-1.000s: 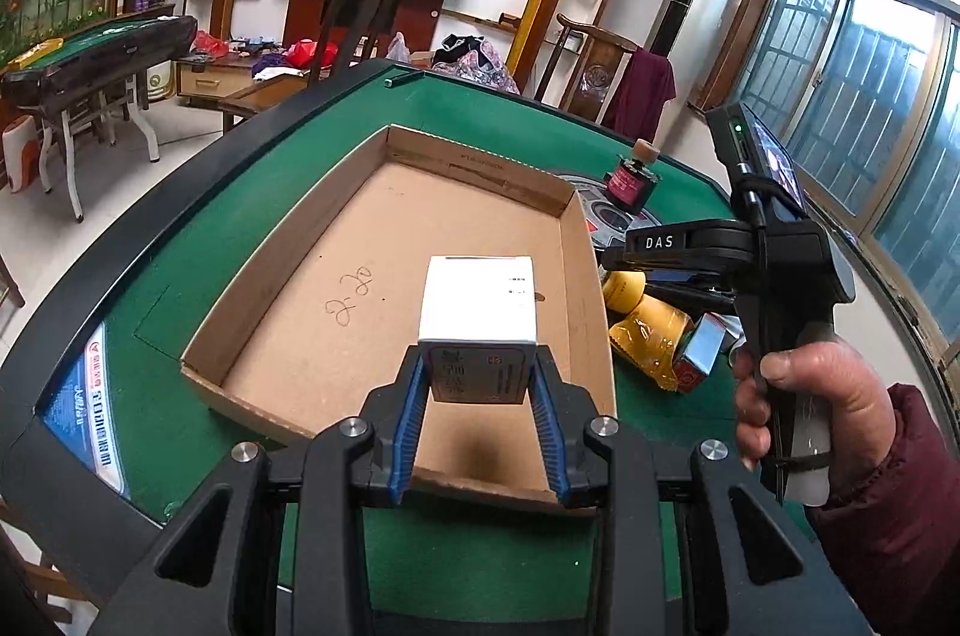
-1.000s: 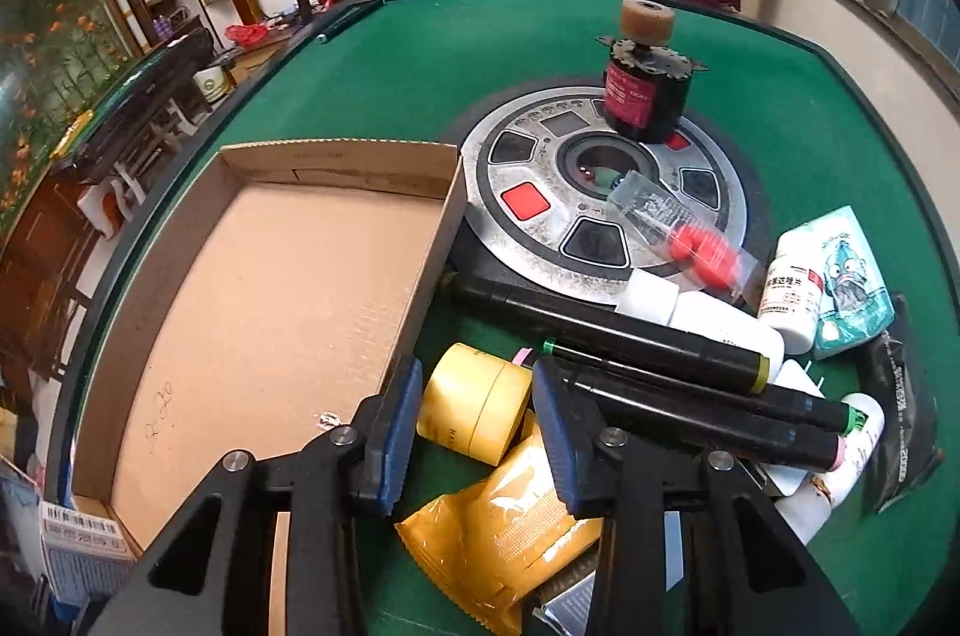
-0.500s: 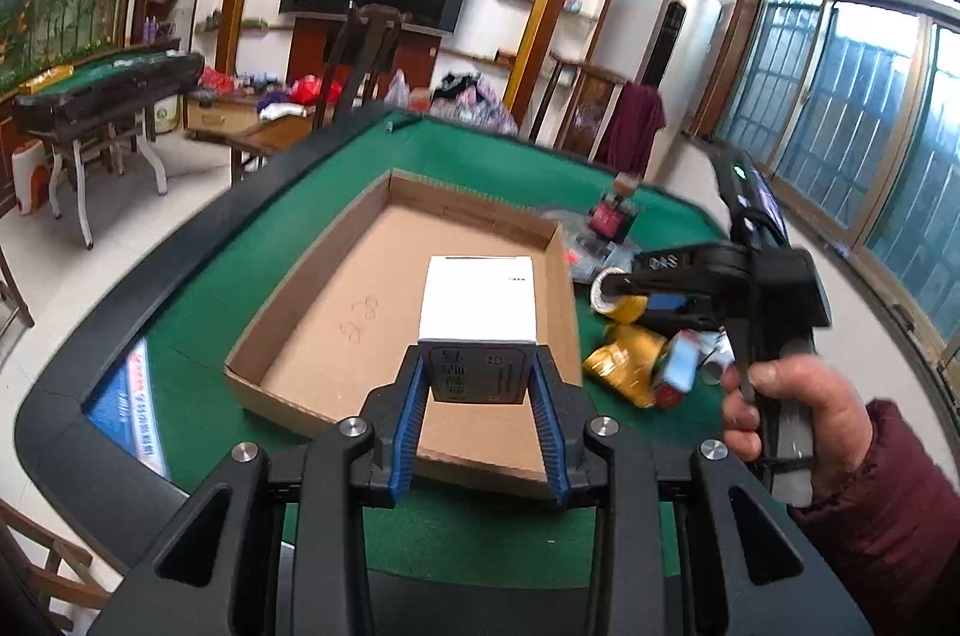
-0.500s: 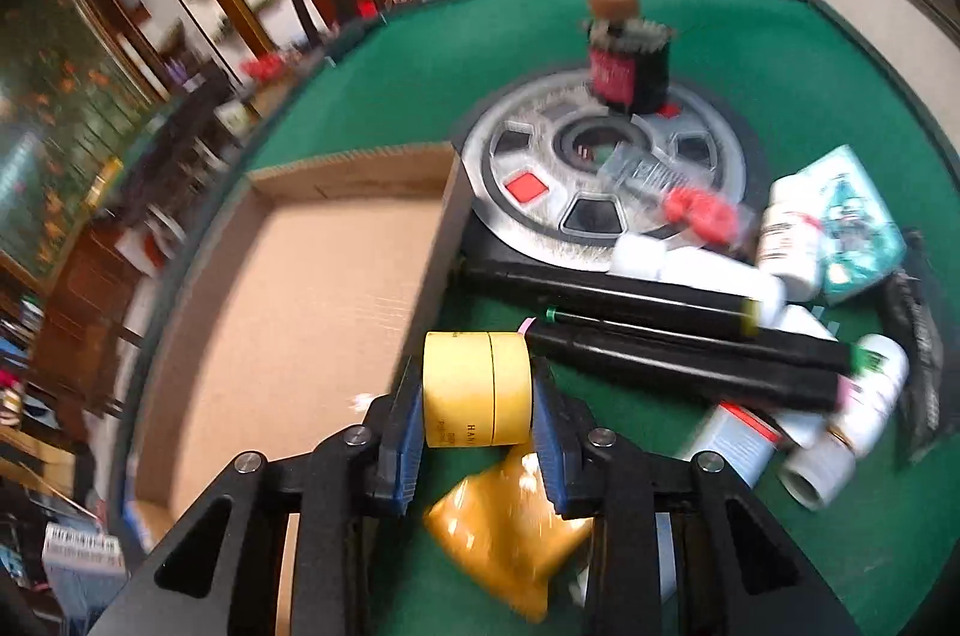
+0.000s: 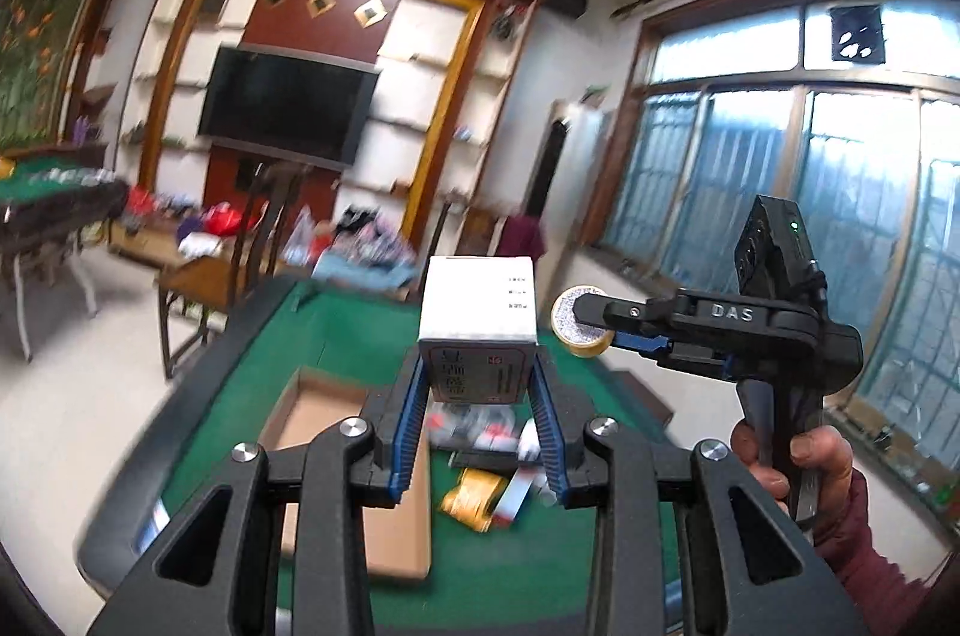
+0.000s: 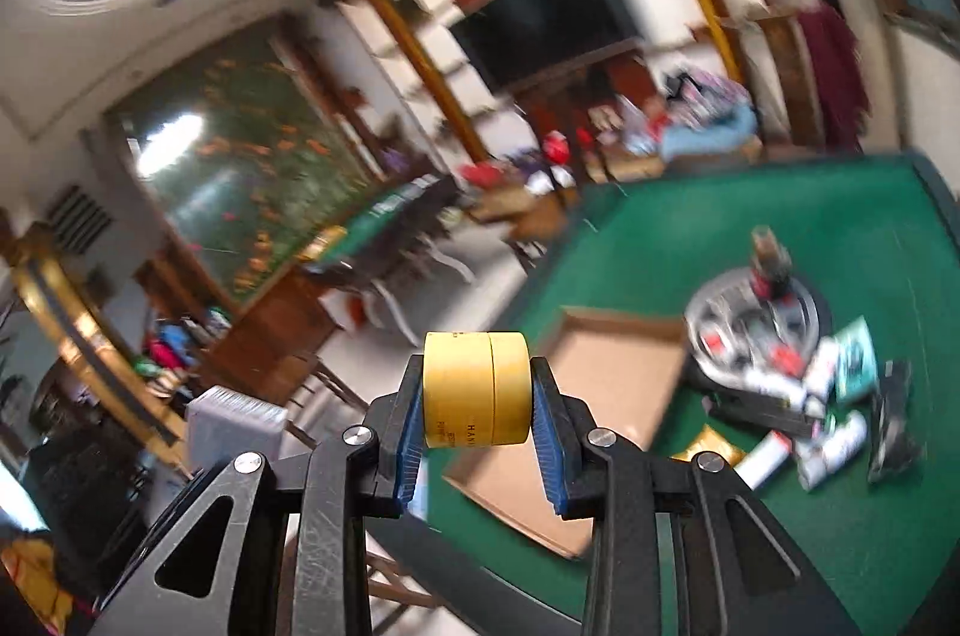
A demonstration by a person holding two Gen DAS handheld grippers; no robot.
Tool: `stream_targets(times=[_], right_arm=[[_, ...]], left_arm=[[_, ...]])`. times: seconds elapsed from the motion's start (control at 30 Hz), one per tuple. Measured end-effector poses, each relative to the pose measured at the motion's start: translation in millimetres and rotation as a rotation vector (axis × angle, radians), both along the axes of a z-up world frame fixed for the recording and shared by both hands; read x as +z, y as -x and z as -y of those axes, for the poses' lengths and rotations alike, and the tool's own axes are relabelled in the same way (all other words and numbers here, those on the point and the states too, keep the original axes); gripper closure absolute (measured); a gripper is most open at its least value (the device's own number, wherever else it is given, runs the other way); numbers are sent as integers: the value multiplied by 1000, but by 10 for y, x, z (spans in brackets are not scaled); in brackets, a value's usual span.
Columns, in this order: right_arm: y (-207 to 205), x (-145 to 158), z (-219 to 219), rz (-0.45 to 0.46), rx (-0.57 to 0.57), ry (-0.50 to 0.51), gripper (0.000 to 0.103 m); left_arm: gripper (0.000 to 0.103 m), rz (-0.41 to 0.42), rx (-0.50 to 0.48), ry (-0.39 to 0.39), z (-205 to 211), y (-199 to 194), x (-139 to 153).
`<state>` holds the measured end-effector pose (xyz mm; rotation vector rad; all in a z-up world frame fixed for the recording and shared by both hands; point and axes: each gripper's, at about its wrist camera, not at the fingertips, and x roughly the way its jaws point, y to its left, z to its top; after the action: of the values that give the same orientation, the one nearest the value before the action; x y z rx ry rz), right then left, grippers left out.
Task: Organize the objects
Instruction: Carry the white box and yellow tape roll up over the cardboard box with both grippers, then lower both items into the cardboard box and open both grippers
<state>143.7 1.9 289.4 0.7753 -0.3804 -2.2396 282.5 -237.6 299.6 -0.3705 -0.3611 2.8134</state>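
Observation:
My left gripper (image 5: 478, 396) is shut on a white box (image 5: 477, 300) with grey printed text, held high above the green table (image 5: 360, 336). My right gripper (image 6: 477, 396) is shut on a yellow tape roll (image 6: 477, 387), also raised well above the table; it shows in the left wrist view (image 5: 579, 330) to the right of the box. The empty cardboard tray (image 6: 612, 372) lies on the table below, also seen in the left wrist view (image 5: 312, 414).
A pile of bottles, dark tubes and packets (image 6: 822, 396) lies right of the tray beside a round silver console (image 6: 738, 318). A yellow pouch (image 5: 471, 495) lies near the tray. Chairs, a second table and shelves stand beyond the table's edge.
Both grippers rose high and pulled back from the table. The right gripper closed on the yellow tape roll and lifted it off the pile. The left still holds the white box.

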Motion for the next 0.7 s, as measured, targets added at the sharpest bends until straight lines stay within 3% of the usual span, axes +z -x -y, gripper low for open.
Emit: stream_targets(times=[0.13, 0.27, 0.33, 0.4, 0.47, 0.53, 0.63, 0.7], right_arm=[[-100, 1068, 82, -116, -11, -44, 68], [-69, 2116, 138, -230, -114, -75, 68], [-45, 2524, 157, -285, -173, -93, 68], [38, 2747, 190, -311, -225, -111, 68], [157, 2691, 227, -302, -228, -122, 68], [338, 2411, 296, -264, -191, -140, 68], [743, 1628, 415, -140, -141, -185, 68], [1053, 851, 545, -34, -104, -210, 68]], left_arm=[[70, -87, 90, 132, -31, 66, 920], [70, -122, 213, 228, -6, 268, 1620], [70, -130, 261, 260, 17, 396, 1828], [70, -128, 304, 276, 72, 587, 1943], [70, -102, 316, 278, 143, 778, 1874], [70, -61, 305, 272, 143, 980, 1668], [70, 39, 273, 274, 104, 1403, 1043], [70, 93, 246, 283, 55, 1670, 616]])
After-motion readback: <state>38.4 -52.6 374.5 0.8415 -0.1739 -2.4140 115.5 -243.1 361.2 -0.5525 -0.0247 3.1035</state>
